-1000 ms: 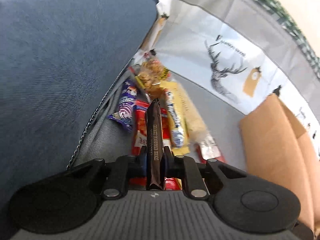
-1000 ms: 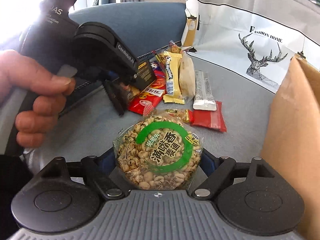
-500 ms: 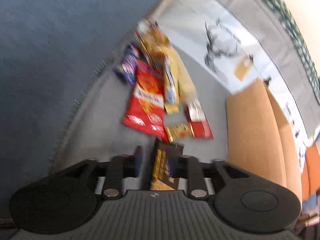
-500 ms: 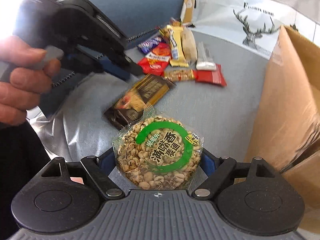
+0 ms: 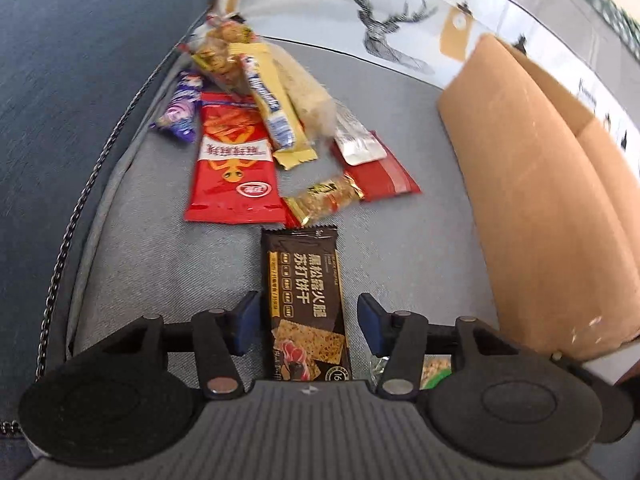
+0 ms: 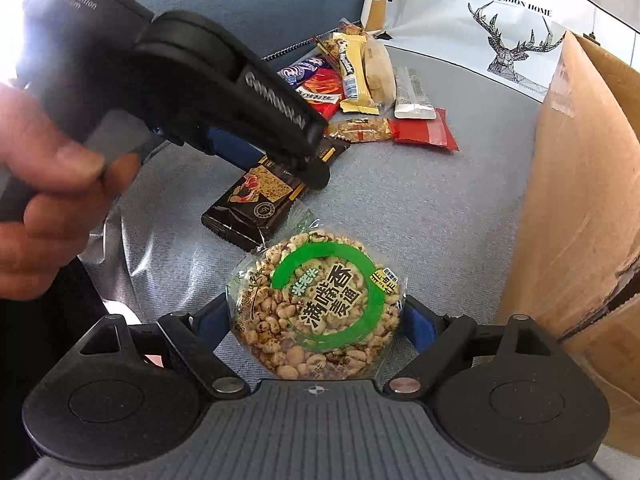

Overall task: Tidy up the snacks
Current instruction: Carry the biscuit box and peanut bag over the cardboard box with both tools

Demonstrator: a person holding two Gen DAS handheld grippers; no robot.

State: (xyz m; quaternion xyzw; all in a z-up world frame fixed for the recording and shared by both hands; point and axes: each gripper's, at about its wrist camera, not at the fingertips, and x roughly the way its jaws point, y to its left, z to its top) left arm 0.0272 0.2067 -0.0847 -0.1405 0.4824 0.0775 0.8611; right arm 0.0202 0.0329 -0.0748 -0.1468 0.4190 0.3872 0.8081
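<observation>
A black cracker packet (image 5: 304,280) lies flat on the grey seat (image 5: 420,260), between the fingers of my left gripper (image 5: 308,304). Those jaws are opening and the blue pads stand clear of the packet on both sides. The right wrist view shows the same left gripper (image 6: 312,160) over the packet (image 6: 260,196), with a person's hand (image 6: 48,200) on its handle. My right gripper (image 6: 316,312) has a round puffed-grain packet with a green ring (image 6: 320,304) between its pads. Its jaws are starting to open, but the pads still touch the packet's edges.
A pile of snacks lies further back: a red packet (image 5: 232,168), a yellow bar (image 5: 276,112), a purple candy (image 5: 180,112) and several others. A cardboard box (image 5: 540,200) stands at the right. A blue cushion (image 5: 80,80) rises on the left, a white deer-print bag (image 5: 380,20) behind.
My left gripper carried the black packet back from the pile, laid it flat on the seat and opened off it. The right gripper kept its round packet and shifted slightly.
</observation>
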